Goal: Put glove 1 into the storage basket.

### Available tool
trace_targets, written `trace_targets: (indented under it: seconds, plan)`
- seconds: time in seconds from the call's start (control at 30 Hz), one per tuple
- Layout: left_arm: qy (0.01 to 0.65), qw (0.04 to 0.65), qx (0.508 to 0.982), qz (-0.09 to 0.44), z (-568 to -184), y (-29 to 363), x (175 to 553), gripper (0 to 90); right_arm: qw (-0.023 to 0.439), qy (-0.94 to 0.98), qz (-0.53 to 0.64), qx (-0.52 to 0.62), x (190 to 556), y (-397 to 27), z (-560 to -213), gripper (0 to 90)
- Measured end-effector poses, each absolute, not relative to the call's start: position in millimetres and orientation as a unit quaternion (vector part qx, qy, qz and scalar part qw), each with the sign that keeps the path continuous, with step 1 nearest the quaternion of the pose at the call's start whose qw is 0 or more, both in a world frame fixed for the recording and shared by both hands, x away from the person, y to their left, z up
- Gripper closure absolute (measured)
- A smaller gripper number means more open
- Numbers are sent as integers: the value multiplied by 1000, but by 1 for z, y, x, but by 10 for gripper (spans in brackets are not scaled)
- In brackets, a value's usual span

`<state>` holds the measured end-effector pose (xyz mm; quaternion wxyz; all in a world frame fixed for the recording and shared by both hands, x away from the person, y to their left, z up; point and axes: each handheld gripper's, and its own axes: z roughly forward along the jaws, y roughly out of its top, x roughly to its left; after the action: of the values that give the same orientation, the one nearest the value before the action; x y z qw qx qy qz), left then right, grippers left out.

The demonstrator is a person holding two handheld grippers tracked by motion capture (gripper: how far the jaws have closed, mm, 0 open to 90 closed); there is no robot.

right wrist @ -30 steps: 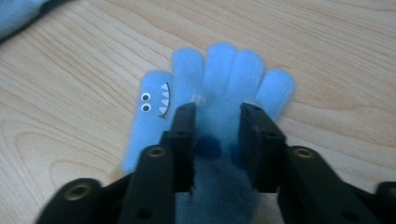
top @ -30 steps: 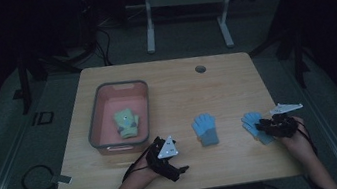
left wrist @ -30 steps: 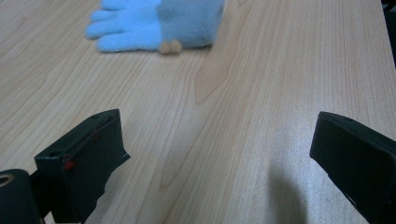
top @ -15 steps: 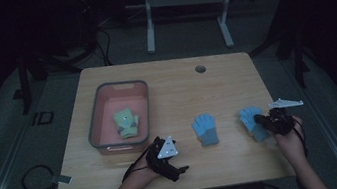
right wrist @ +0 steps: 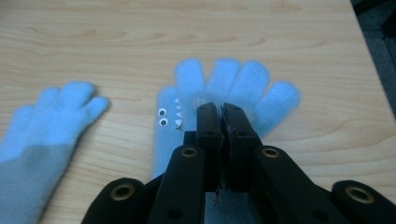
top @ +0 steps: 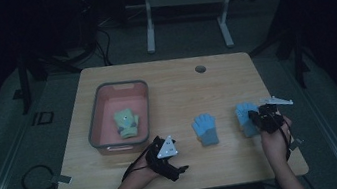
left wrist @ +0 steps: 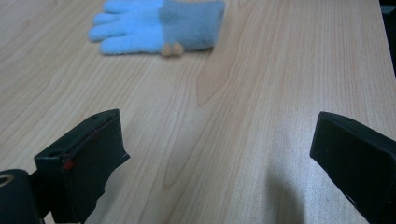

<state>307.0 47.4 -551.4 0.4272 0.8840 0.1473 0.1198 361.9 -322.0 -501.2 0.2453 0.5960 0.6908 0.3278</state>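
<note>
Partly hidden behind the right gripper (right wrist: 220,114), whose jaws have just been closing and now pinch its fabric, the fuzzy blue glove (right wrist: 233,88) with stuck-on eyes lies at the table's (top: 174,81) right edge. Nearby lies 1 matching glove (top: 205,128). Farther left, the left gripper (left wrist: 219,154) gapes wide, holding nothing.

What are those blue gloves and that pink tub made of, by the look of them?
The blue gloves look like soft fleecy knit: fuzzy, matte, blurred edges; one has stuck-on googly eyes. The pink tub looks like smooth moulded plastic with rounded corners and a grey rim, though the dim light leaves that open.
</note>
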Motion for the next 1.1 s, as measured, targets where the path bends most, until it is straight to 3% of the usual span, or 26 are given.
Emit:
trace_targets:
  seconds: [0.4, 0.47, 0.6, 0.73, 1.1]
  plan:
    - [144, 422, 887, 120, -552, 47, 306, 29, 232, 690, 298, 618, 372, -317, -535, 852]
    - [143, 422, 887, 120, -552, 47, 306, 29, 224, 686, 296, 626, 374, -320, -542, 816]
    - [143, 421, 887, 120, -553, 47, 306, 29, 213, 688, 303, 624, 373, -324, -536, 718]
    - [143, 423, 887, 119, -553, 47, 306, 29, 213, 702, 309, 605, 368, -331, -524, 683]
    - [144, 424, 886, 121, -553, 47, 306, 29, 165, 791, 350, 475, 368, -358, -513, 671]
